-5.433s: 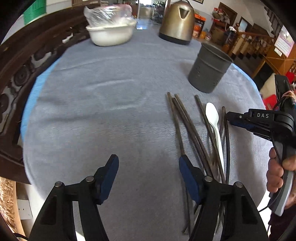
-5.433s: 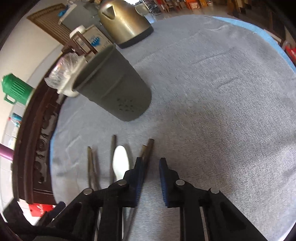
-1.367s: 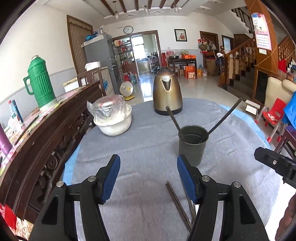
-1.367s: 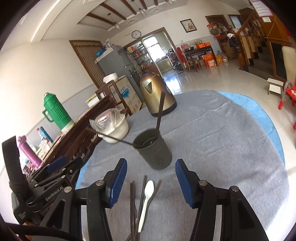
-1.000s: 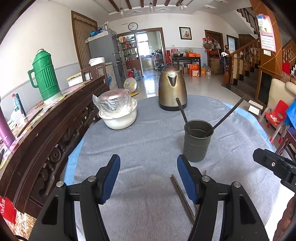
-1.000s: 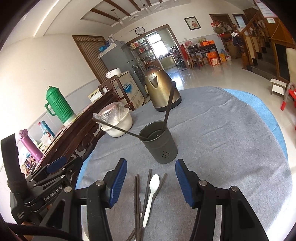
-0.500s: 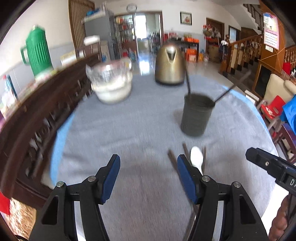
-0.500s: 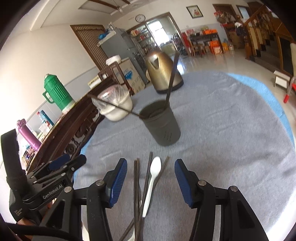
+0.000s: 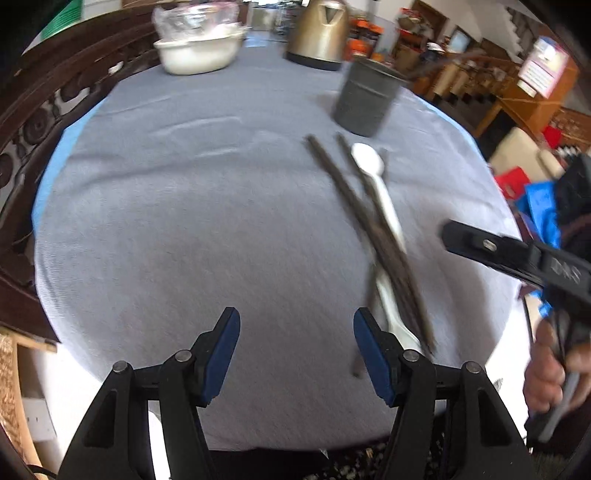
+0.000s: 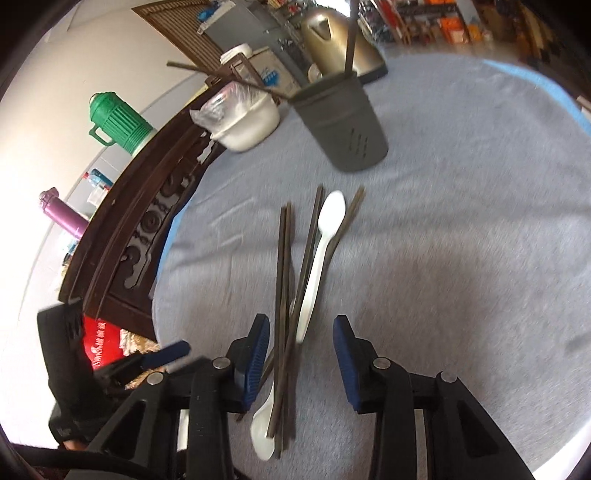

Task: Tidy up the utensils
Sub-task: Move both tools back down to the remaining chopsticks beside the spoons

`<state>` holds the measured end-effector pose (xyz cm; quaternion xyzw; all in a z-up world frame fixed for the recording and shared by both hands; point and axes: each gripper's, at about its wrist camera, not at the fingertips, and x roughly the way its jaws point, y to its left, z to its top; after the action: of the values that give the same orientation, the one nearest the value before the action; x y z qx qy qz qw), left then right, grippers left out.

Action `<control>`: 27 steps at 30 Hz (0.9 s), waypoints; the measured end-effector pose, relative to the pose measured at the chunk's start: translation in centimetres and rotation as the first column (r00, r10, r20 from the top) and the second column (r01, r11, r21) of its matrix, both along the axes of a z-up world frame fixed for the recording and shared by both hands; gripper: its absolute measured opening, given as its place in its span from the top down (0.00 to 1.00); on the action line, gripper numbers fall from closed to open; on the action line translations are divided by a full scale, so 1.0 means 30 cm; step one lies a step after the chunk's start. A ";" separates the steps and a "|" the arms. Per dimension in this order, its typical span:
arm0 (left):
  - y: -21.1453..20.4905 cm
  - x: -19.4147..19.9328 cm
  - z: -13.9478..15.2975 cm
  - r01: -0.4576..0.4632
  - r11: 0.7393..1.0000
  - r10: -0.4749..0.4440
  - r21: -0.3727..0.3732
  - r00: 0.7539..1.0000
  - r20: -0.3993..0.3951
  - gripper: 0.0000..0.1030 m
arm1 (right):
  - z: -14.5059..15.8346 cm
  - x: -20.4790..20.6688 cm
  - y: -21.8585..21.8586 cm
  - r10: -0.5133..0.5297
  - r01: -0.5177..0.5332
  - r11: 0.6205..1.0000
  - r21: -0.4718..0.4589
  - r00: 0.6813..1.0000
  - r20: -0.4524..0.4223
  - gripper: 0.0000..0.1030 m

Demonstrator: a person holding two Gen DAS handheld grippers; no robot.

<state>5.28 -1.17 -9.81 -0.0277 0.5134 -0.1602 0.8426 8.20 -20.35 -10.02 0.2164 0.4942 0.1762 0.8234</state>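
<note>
Grey cloth (image 9: 177, 206) covers the round table in front of me, and the loose utensils lie on it in a narrow bundle: several dark chopsticks (image 10: 282, 280) and a white plastic spoon (image 10: 321, 254) laid lengthwise among them, its bowl end pointing toward the holder. My right gripper (image 10: 299, 354) hangs just above the near ends of that bundle with its blue-padded jaws spread apart, the chopsticks and the spoon's handle showing in the gap between them; I cannot tell from this view whether either pad touches anything. My left gripper (image 9: 295, 347) is released too, jaws wide and holding nothing, over bare cloth just to the left of the bundle, whose near ends reach close to its right finger. Beyond the far tips of the chopsticks stands the dark grey perforated utensil holder (image 10: 341, 127), upright, with two chopsticks (image 10: 351, 37) already in it, leaning out to opposite sides. Further back on the table sit a brass-coloured electric kettle (image 9: 319, 35) and a white bowl (image 9: 199, 51) under clear plastic wrap.
</note>
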 end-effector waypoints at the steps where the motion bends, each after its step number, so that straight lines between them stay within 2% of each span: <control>1: -0.015 -0.014 0.005 0.023 1.000 -0.023 -0.010 1.000 0.010 0.37 | -0.009 -0.006 -0.003 0.001 -0.001 1.000 0.008 1.000 -0.007 0.62; 7: -0.108 -0.044 0.016 0.145 0.989 -0.144 -0.044 0.989 0.019 0.38 | -0.047 -0.014 -0.030 -0.022 0.023 0.999 0.025 0.999 -0.040 0.62; 10: -0.140 -0.048 0.000 0.181 0.983 -0.181 -0.036 0.983 -0.004 0.49 | -0.051 -0.012 -0.045 -0.037 0.038 0.999 0.022 0.999 -0.039 0.62; 12: -0.155 -0.043 -0.021 0.192 0.980 -0.194 -0.043 0.980 -0.036 0.59 | -0.052 -0.006 -0.055 -0.045 0.046 0.999 0.029 0.998 -0.041 0.62; 15: -0.177 -0.045 -0.036 0.223 0.974 -0.225 -0.041 0.973 -0.054 0.65 | -0.060 0.006 -0.065 -0.053 0.054 0.998 0.036 0.998 -0.043 0.62; 21: -0.221 -0.051 -0.039 0.262 0.965 -0.262 0.010 0.965 -0.008 0.65 | -0.027 0.108 -0.069 -0.066 0.066 0.998 -0.004 0.998 0.005 0.64; 25: -0.229 -0.032 -0.044 0.253 0.966 -0.255 0.058 0.967 0.018 0.65 | -0.011 0.225 -0.030 -0.036 0.039 0.993 -0.107 0.999 0.028 0.64; 27: -0.220 -0.016 -0.044 0.241 0.969 -0.243 0.058 0.970 0.021 0.65 | -0.015 0.266 -0.019 -0.033 0.036 0.992 -0.122 0.999 0.021 0.64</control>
<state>4.81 -7.78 -11.13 0.0609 0.5052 -0.2480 0.8244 16.18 -20.91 -10.47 0.1722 0.4927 0.1332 0.8425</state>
